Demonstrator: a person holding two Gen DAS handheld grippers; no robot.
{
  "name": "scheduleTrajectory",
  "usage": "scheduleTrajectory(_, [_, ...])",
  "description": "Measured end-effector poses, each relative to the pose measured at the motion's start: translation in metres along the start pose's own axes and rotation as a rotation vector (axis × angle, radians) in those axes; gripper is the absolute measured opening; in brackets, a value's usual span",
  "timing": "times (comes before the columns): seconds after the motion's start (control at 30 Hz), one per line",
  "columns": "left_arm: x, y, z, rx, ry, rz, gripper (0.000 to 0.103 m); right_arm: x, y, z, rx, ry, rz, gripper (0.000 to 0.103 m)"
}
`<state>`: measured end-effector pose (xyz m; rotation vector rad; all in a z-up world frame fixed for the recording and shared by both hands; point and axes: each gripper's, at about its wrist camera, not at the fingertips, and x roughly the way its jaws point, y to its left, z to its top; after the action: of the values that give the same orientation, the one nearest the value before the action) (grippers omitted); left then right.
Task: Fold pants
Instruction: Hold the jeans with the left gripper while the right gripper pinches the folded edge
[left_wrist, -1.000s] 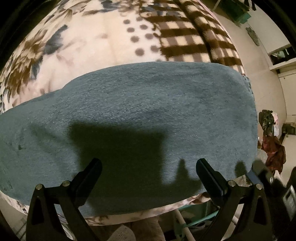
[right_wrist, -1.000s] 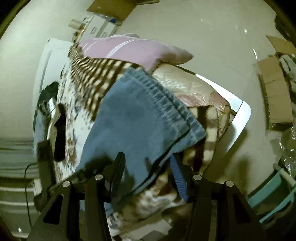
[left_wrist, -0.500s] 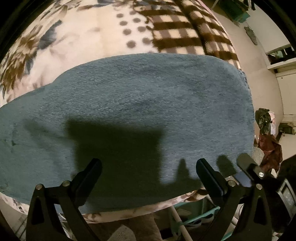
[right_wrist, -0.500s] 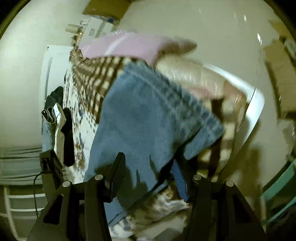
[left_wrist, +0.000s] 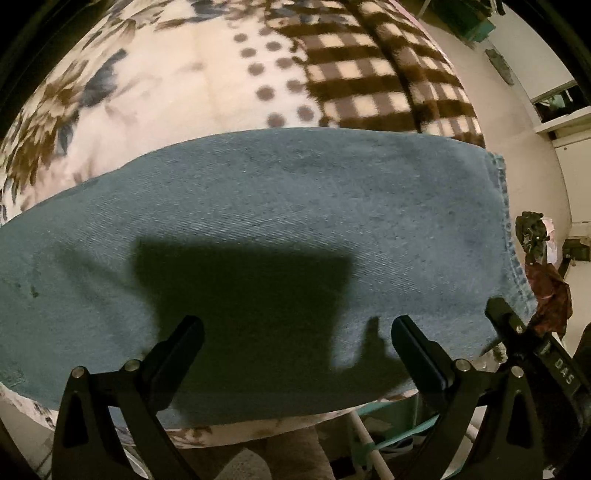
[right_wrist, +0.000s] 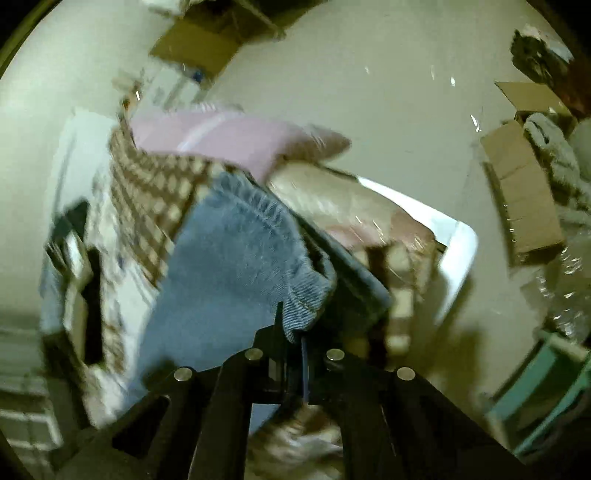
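Observation:
Blue denim pants (left_wrist: 280, 221) lie flat across a patterned blanket (left_wrist: 177, 85) on a bed. My left gripper (left_wrist: 295, 343) is open just above the near edge of the denim, with nothing between its fingers. In the right wrist view the pants (right_wrist: 229, 258) lie on the same blanket (right_wrist: 147, 195). My right gripper (right_wrist: 291, 332) is shut on the hem corner of the pants and lifts it off the bed. The right gripper also shows in the left wrist view (left_wrist: 517, 332) at the hem on the right.
A pink pillow (right_wrist: 236, 136) lies at the head of the bed. Cardboard boxes (right_wrist: 524, 192) and clothes lie on the floor to the right. A heap of dark and red clothes (left_wrist: 543, 280) lies beyond the bed edge. A teal stand (right_wrist: 546, 380) is at lower right.
My right gripper has closed on the hem corner of the pants and raised it. My left gripper stays open over the denim, shifted slightly.

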<state>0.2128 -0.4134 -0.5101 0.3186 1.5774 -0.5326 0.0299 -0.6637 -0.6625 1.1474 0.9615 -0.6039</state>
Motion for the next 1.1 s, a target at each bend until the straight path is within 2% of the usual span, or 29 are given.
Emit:
scheduleTrajectory(0.07, [0.000, 0.001, 0.000, -0.008, 0.001, -0.005, 0.103, -0.005, -0.014, -0.001, 0.045, 0.021, 0.019, 0.027])
scheduleTrajectory(0.1, [0.001, 0.003, -0.001, -0.010, 0.001, -0.004, 0.103, -0.009, -0.020, -0.002, 0.072, 0.023, 0.025, 0.033])
scheduleTrajectory(0.13, [0.002, 0.003, -0.001, -0.013, 0.001, -0.004, 0.103, -0.012, -0.027, -0.003, 0.098, 0.028, 0.027, 0.045])
scheduleTrajectory(0.17, [0.003, 0.003, -0.002, -0.016, 0.002, -0.006, 0.103, -0.012, -0.033, -0.006, 0.122, 0.040, 0.030, 0.047])
scheduleTrajectory(0.3, [0.007, 0.003, -0.005, -0.015, 0.010, -0.006, 0.103, 0.007, -0.054, -0.009, 0.208, 0.095, 0.127, 0.049])
scheduleTrajectory(0.33, [0.007, 0.003, -0.007, -0.011, 0.011, -0.005, 0.103, 0.015, -0.056, -0.008, 0.235, 0.091, 0.204, 0.049])
scheduleTrajectory(0.4, [0.009, 0.003, -0.009, -0.004, 0.014, 0.000, 0.103, 0.020, -0.051, -0.006, 0.222, 0.055, 0.209, 0.049])
scheduleTrajectory(0.47, [0.012, 0.009, -0.008, -0.002, 0.014, 0.002, 0.103, 0.017, -0.044, -0.003, 0.205, 0.002, 0.249, 0.039])
scheduleTrajectory(0.53, [0.016, 0.009, -0.010, -0.006, 0.017, 0.005, 0.103, 0.017, -0.034, 0.005, 0.176, -0.026, 0.263, 0.038])
scheduleTrajectory(0.6, [0.022, 0.011, -0.012, -0.018, 0.026, 0.008, 0.103, 0.032, -0.029, 0.011, 0.158, 0.016, 0.241, 0.040])
scheduleTrajectory(0.7, [0.030, 0.010, -0.009, -0.034, 0.028, 0.006, 0.103, 0.044, -0.033, 0.016, 0.222, 0.019, 0.333, 0.041])
scheduleTrajectory(0.73, [0.030, 0.011, -0.009, -0.034, 0.025, 0.009, 0.103, 0.045, -0.030, 0.019, 0.219, 0.016, 0.350, 0.037])
scheduleTrajectory(0.77, [0.030, 0.012, -0.009, -0.034, 0.020, 0.010, 0.103, 0.042, -0.026, 0.020, 0.211, -0.003, 0.356, 0.020])
scheduleTrajectory(0.8, [0.030, 0.012, -0.009, -0.034, 0.013, 0.013, 0.103, 0.039, -0.022, 0.020, 0.202, -0.021, 0.367, 0.018])
scheduleTrajectory(0.83, [0.029, 0.014, -0.009, -0.032, 0.004, 0.017, 0.103, 0.032, -0.013, 0.020, 0.174, -0.042, 0.401, 0.018])
scheduleTrajectory(0.9, [0.027, 0.016, -0.008, -0.030, -0.006, 0.023, 0.103, 0.023, 0.004, 0.019, 0.097, -0.065, 0.404, 0.019])
scheduleTrajectory(0.93, [0.026, 0.018, -0.009, -0.031, -0.013, 0.026, 0.103, 0.024, 0.012, 0.020, 0.061, -0.059, 0.392, 0.024])
scheduleTrajectory(0.97, [0.026, 0.019, -0.009, -0.032, -0.017, 0.028, 0.103, 0.030, 0.015, 0.021, 0.055, -0.040, 0.380, 0.041])
scheduleTrajectory(1.0, [0.025, 0.020, -0.009, -0.030, -0.020, 0.030, 0.103, 0.042, 0.016, 0.023, 0.072, 0.003, 0.386, 0.046])
scheduleTrajectory(1.03, [0.024, 0.023, -0.010, -0.027, -0.025, 0.033, 0.103, 0.050, 0.015, 0.023, 0.094, 0.032, 0.389, 0.046])
scheduleTrajectory(1.1, [0.020, 0.028, -0.012, -0.019, -0.039, 0.041, 0.103, 0.061, 0.014, 0.024, 0.114, 0.022, 0.358, 0.034])
